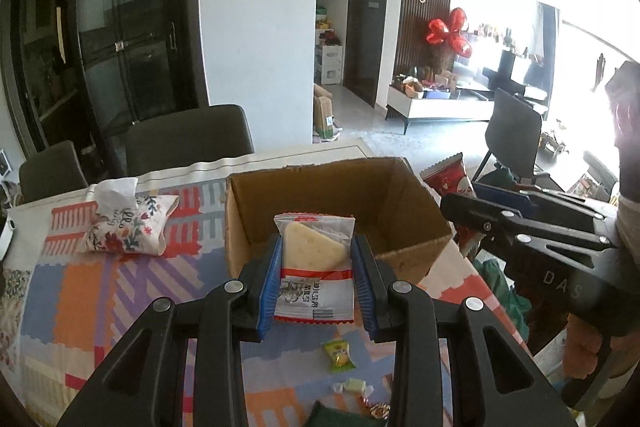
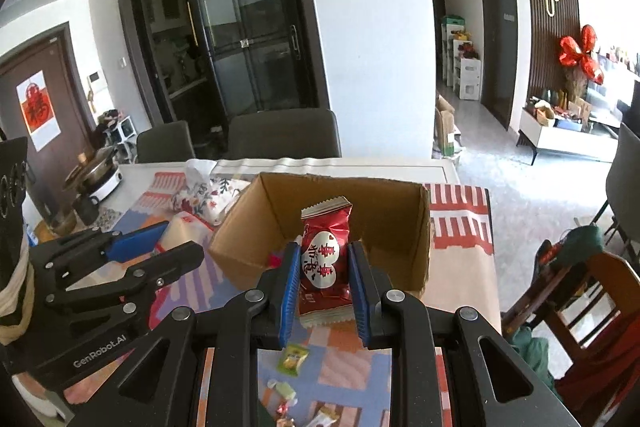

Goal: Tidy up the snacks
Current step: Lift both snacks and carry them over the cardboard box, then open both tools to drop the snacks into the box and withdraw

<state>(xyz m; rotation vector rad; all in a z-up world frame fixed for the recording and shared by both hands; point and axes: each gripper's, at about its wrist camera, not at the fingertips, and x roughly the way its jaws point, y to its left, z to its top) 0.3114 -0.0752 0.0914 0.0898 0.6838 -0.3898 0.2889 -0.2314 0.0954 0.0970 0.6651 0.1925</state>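
While the box [image 1: 336, 211] sits open on the surface [image 1: 132, 291] just ahead, the left hand-held gripper [image 1: 316, 267] clamps a cracker pack [image 1: 316, 263] upright; the right hand-held gripper [image 2: 325, 275], nearer, pinches a red packet [image 2: 326, 263].

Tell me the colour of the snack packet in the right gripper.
Red with white heart shapes, clearest in the right wrist view.

Home dining area, patterned tablecloth [image 1: 120, 291], upholstered chairs [image 2: 284, 133], glass-door cabinet [image 2: 244, 27], perhaps a lounge beyond
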